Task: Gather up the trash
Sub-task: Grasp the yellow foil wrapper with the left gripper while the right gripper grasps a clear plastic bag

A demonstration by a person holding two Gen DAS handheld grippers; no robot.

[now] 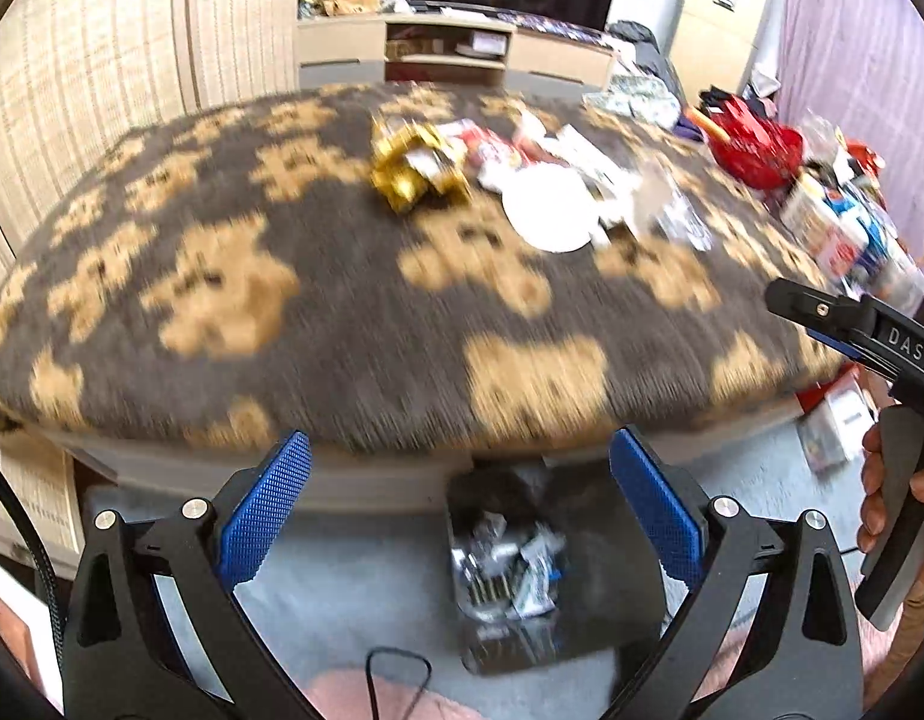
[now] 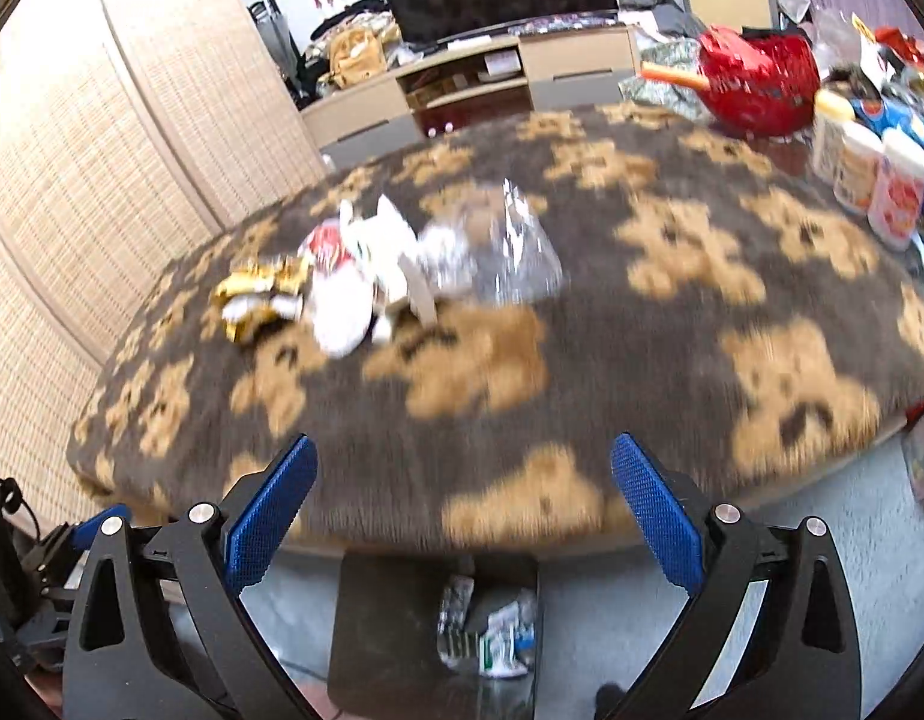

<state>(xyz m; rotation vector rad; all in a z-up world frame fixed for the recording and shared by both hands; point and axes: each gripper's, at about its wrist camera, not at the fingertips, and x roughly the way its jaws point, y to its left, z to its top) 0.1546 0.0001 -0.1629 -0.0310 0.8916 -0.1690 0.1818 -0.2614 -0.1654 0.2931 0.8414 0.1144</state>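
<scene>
Brown plush cloth patterned with tan bears is covering the tabletop (image 1: 342, 324) in the left wrist view. The left hand-held gripper (image 1: 459, 510) is hanging with its blue pads spread wide and nothing between them, tilted downward over the near table edge. Directly below it on the floor a black trash bin (image 1: 510, 570) is sitting, already holding crumpled wrappers. The remaining trash is lying ahead on the far half of the tabletop: a gold foil wrapper (image 1: 417, 165), with a white paper plate (image 1: 546, 210) just to its right among other scraps, the pile stretching left to right. At the right edge a person's hand (image 1: 894, 498) is gripping the handle of the other tool.

In the right wrist view, the right hand-held gripper (image 2: 462, 516) is likewise gaping wide and empty, angled down over the near edge with the bin below. The same pile, the gold wrapper and a clear plastic bag (image 2: 510, 246), is lying ahead and to the left. Judging by this, the gold wrapper is nearer the left hand, the clear bag nearer the right.
</scene>
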